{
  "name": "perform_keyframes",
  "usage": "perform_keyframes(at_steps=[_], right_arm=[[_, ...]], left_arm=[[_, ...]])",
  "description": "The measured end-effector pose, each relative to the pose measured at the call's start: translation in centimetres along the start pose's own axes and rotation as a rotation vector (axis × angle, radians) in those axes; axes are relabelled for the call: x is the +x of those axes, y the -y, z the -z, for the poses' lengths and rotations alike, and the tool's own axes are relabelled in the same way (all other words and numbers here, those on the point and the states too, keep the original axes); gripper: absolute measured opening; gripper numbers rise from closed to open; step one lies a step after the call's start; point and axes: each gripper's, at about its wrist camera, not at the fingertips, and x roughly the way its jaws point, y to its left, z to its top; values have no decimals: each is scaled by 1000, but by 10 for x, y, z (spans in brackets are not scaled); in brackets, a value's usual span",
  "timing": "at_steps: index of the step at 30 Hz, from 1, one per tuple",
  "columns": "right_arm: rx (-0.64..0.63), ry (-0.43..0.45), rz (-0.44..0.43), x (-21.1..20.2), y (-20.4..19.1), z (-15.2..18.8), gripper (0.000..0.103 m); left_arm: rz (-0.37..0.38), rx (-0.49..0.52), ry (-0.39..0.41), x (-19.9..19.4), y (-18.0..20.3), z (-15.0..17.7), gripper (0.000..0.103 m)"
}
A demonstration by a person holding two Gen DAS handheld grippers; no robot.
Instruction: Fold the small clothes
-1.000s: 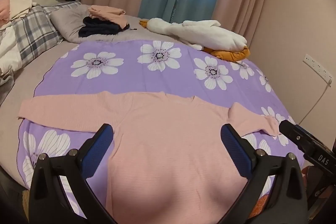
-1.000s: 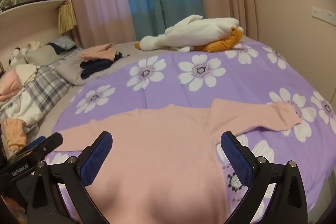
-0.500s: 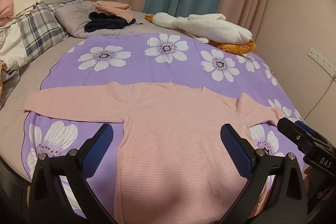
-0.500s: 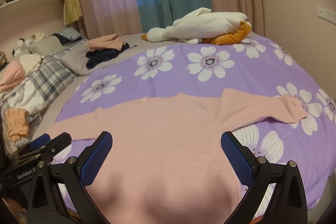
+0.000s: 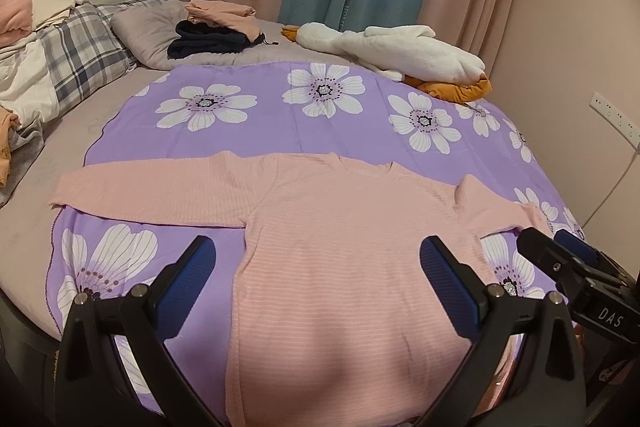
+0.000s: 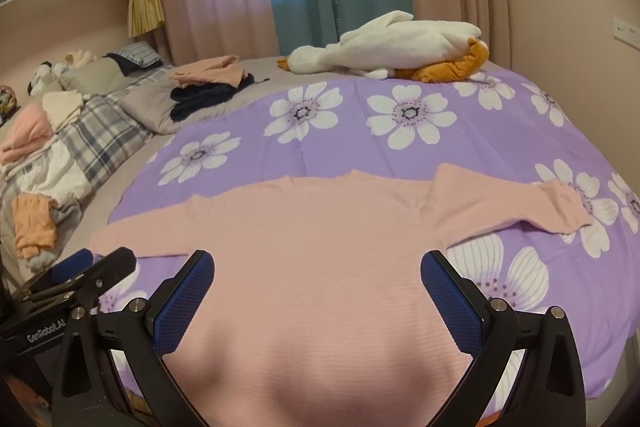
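Note:
A pink long-sleeved knit top lies flat, front up, on the purple flowered sheet, both sleeves spread sideways. It also shows in the right wrist view. My left gripper is open and empty, held above the top's lower body. My right gripper is open and empty, also above the lower body. The right gripper shows at the right edge of the left wrist view; the left gripper shows at the left edge of the right wrist view.
Folded pink and navy clothes lie on a grey pillow at the back. A white plush goose lies at the back right. A plaid duvet with loose clothes is on the left. A wall with a socket strip is on the right.
Both grippers have drawn back and risen from the top, so more of the bed and the whole garment is in view. Both stay open. The top has not moved.

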Motion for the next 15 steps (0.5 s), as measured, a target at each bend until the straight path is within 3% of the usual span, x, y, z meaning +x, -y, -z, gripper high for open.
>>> perform_keyframes(at_steps=[15], right_arm=[[3, -2, -1, 0, -2, 3, 102]], left_arm=[[22, 20, -5, -1, 3, 5, 102]])
